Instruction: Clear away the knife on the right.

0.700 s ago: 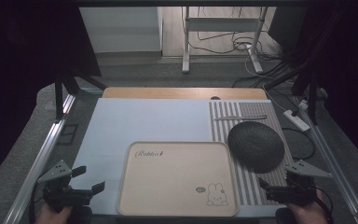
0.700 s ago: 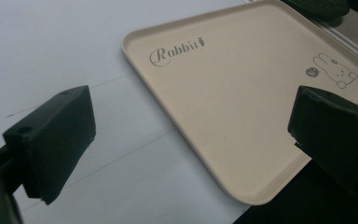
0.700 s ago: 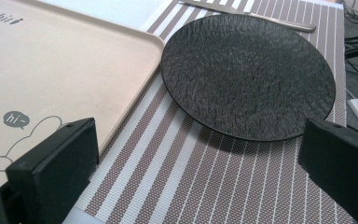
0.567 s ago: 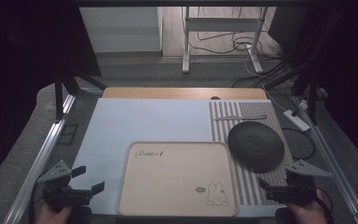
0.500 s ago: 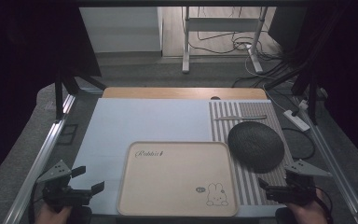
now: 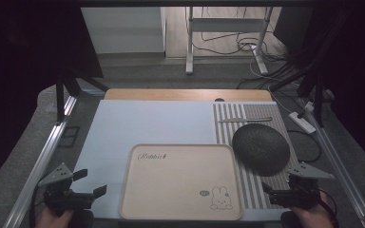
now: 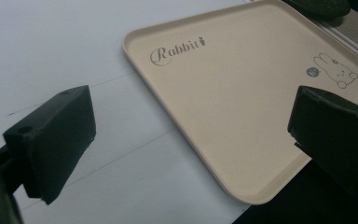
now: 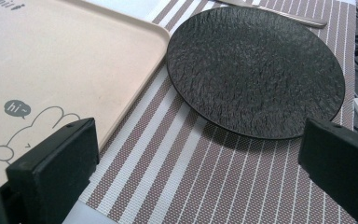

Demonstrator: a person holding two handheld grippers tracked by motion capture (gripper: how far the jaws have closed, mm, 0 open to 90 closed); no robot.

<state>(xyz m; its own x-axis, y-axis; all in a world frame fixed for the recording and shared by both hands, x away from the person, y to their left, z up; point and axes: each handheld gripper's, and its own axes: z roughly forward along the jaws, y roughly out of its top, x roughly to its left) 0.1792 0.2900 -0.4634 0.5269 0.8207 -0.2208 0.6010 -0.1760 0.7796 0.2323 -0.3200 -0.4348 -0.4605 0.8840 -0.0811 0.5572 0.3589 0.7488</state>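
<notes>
Black plate [image 8: 256, 70] rough, matt; beige tray [image 7: 242, 107] smooth plastic; placemat [image 8: 205, 182] woven.

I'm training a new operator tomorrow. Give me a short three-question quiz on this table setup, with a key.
1. True or false: the black plate lies on the beige tray.
2. What does the plate rest on? A) striped placemat B) blue mat C) bare wood
3. In one word, how do the jaws of the right claw stand?

Key:
1. False. The plate lies beside the tray, to its right in the high view.
2. A
3. Open, with nothing between them; the left claw is open too.
</notes>
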